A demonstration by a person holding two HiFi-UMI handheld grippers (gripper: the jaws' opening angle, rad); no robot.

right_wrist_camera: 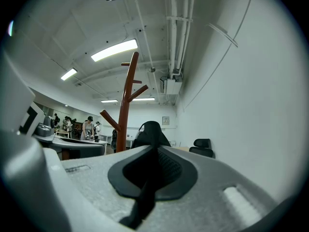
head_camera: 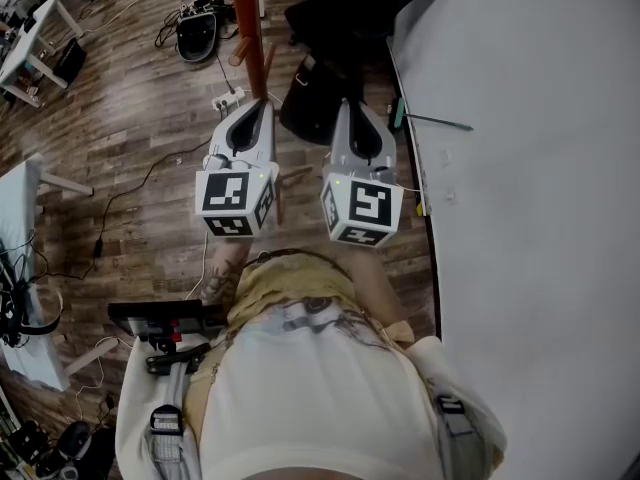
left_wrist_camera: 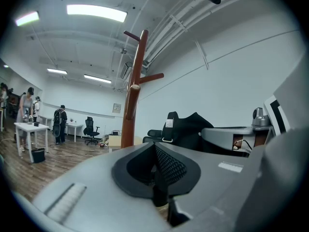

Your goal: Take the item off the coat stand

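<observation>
Both jaw pairs closed, nothing held: left gripper (head_camera: 262, 106) & right gripper (head_camera: 346, 106) face coat stand (head_camera: 247, 18); black bag (head_camera: 310, 98) just beside it, white wall (head_camera: 530, 168) at right.

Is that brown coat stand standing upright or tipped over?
Upright: the coat stand has its trunk rising toward the ceiling in both gripper views, pegs angled upward.

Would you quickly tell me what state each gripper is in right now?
Left gripper: closed, holding nothing.
Right gripper: closed, holding nothing.
</observation>
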